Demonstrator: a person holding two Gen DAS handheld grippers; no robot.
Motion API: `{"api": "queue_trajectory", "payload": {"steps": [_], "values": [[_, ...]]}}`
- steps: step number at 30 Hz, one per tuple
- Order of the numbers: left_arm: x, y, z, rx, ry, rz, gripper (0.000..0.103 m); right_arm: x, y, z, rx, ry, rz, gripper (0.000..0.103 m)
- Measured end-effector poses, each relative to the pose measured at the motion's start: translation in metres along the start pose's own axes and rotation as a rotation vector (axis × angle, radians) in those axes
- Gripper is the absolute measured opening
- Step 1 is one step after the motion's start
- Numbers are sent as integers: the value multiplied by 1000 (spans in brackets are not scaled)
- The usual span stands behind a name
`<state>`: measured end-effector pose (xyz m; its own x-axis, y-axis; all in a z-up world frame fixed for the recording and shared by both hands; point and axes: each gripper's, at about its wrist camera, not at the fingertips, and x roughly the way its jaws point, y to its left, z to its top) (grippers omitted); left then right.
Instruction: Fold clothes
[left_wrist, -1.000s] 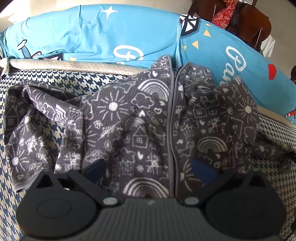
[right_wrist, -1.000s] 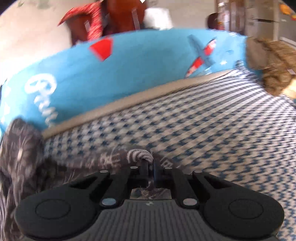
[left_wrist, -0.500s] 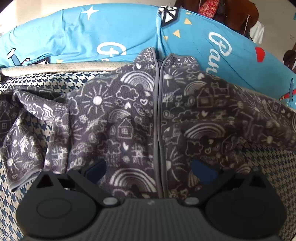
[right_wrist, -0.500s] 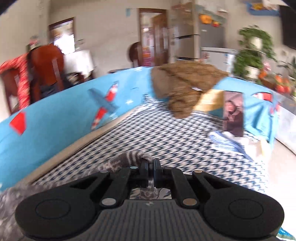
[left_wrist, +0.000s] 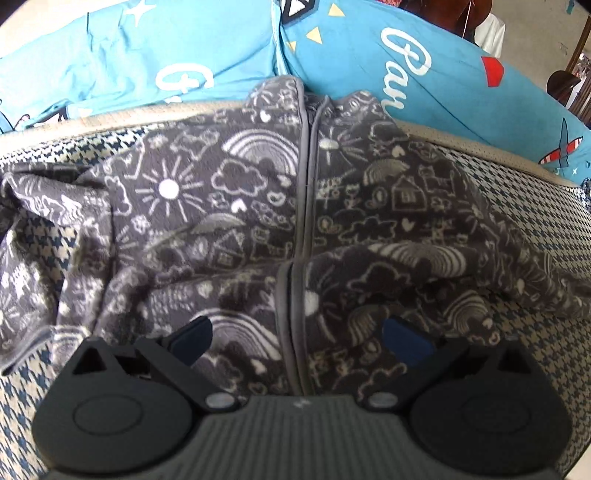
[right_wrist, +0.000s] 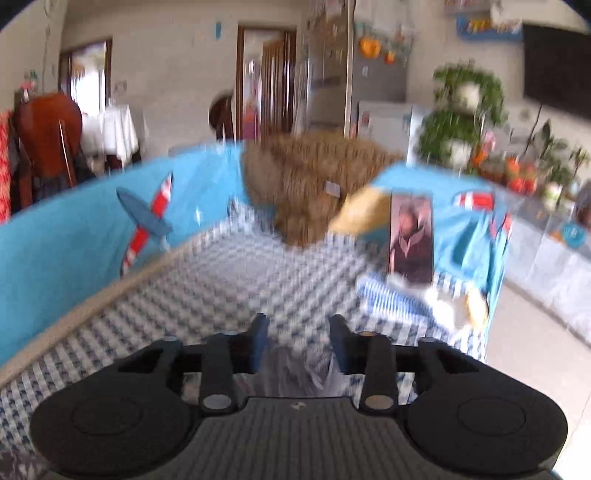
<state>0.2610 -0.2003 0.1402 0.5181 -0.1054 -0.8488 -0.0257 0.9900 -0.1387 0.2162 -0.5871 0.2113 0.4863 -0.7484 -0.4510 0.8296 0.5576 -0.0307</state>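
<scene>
My left gripper (left_wrist: 297, 341) is spread wide above the grey doodle-print zip jacket (left_wrist: 258, 221) on the houndstooth sofa seat (left_wrist: 517, 177), my right gripper (right_wrist: 297, 332) parted too

right gripper (right_wrist: 297, 332): clamped on a grey fabric edge a second ago and half a second ago; now parted, blurred pale cloth low between the fingers, contact unclear. view swung from the blue bolster to the far end of the sofa and the room behind.

grey printed garment (left_wrist: 258, 206): right sleeve, bunched near the collar a second ago, then drawn out rightward, now lying across the checked cushion (left_wrist: 517, 173); lower hem now doubled up over the front, a new crosswise fold showing.
</scene>
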Motion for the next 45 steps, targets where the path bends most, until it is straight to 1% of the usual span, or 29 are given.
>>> {"api": "queue_trajectory", "payload": {"steps": [1, 3, 5, 8, 11, 13, 18, 25, 28, 30, 33, 37, 40, 42, 45], "values": [[-1, 1, 2, 1, -4, 2, 103, -7, 2, 1, -3, -18, 22, 42], [-4, 3, 3, -3, -7, 2, 103, -17, 5, 1, 9, 7, 138, 42], [-6, 4, 4, -8, -8, -2, 103, -23, 8, -4, 25, 84, 261, 42], [-9, 5, 3, -6, -13, -4, 103, -29, 14, -18, 33, 221, 404, 42], [-13, 6, 3, -4, -18, -6, 103, -37, 21, -38, 21, 321, 495, 42], [-15, 6, 2, -3, -22, -7, 103, -44, 23, -51, 0, 363, 542, 42], [-18, 5, 1, 5, -30, -5, 103, -65, 26, -78, -87, 402, 603, 42], [-24, 6, -8, 29, -41, 9, 103, -88, 15, -97, -127, 438, 666, 43], [-27, 9, -14, 23, -38, 6, 103, -95, 6, -106, -125, 459, 678, 44], [-30, 13, -19, 16, -33, -6, 103, -100, -1, -112, -116, 477, 680, 49], [-36, 16, -27, 16, -35, -18, 103, -109, -11, -122, -109, 495, 685, 52], [-44, 22, -38, 25, -45, -7, 103, -121, -21, -137, -128, 513, 701, 55], [-49, 28, -47, 10, -41, -19, 103, -129, -31, -147, -128, 531, 710, 58], [-51, 34, -52, -4, -38, -32, 103, -132, -36, -153, -116, 545, 711, 60], [-54, 42, -59, -24, -32, -42, 103, -132, -41, -160, -75, 572, 715, 62]]}}
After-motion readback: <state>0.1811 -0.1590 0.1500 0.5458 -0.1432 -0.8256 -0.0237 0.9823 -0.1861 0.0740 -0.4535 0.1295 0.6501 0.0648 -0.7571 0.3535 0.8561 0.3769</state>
